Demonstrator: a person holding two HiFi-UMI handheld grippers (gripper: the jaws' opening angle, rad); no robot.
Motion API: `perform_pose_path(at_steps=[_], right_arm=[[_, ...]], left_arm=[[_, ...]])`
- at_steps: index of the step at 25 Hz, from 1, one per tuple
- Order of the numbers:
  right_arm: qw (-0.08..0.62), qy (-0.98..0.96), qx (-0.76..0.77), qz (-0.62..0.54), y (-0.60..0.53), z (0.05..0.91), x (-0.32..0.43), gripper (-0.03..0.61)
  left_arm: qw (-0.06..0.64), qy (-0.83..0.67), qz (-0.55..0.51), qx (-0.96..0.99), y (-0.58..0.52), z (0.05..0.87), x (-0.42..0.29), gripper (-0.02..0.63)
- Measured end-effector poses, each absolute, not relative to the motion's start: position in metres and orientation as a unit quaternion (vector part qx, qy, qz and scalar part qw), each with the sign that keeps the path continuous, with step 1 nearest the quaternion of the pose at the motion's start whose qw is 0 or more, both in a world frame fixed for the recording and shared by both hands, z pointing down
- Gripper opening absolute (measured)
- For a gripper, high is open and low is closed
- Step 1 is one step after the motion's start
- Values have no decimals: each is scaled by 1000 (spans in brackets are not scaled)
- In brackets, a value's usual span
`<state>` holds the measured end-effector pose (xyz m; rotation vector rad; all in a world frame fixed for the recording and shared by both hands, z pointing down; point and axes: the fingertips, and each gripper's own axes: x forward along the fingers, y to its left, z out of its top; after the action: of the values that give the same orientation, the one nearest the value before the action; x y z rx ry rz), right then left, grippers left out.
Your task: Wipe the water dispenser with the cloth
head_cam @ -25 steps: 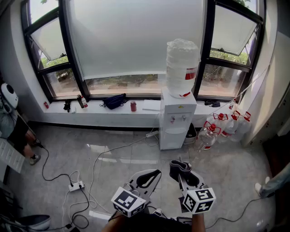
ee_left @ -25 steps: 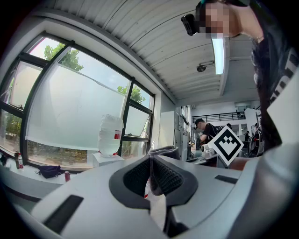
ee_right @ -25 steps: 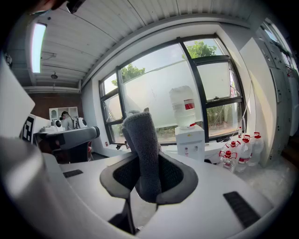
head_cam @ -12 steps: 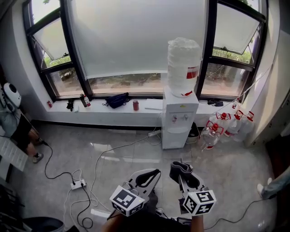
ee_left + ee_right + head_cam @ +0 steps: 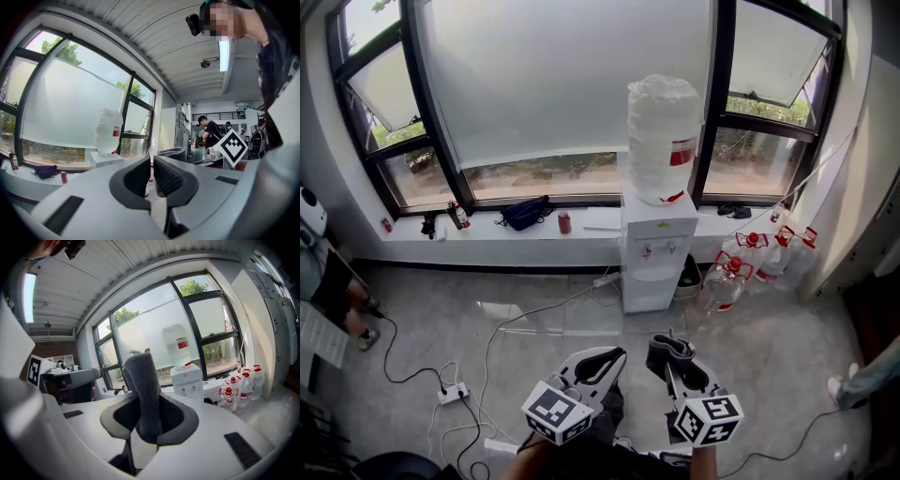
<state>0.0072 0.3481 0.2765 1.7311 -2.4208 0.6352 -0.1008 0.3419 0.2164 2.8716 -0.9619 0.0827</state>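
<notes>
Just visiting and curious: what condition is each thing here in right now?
Left gripper: jaws shut, empty.
Right gripper: jaws shut on the cloth.
Cloth: clamped, standing upright.
Water dispenser: upright, big bottle on top.
Spare bottles: standing, capped.
Upper windows: tilted open.

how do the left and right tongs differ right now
The right tongs grip a grey cloth; the left tongs hold nothing. The right tongs' pads are held apart by the cloth, while the left tongs' pads nearly touch. Both face the water dispenser, well short of it.
</notes>
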Motion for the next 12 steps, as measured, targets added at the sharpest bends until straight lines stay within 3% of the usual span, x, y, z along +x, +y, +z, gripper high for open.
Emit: perform_pose_path(at_steps=[12], right_arm=[[71, -781, 580, 223, 188, 285, 22, 104]], left_arm=[[74, -318, 27, 945, 177, 225, -99, 31]])
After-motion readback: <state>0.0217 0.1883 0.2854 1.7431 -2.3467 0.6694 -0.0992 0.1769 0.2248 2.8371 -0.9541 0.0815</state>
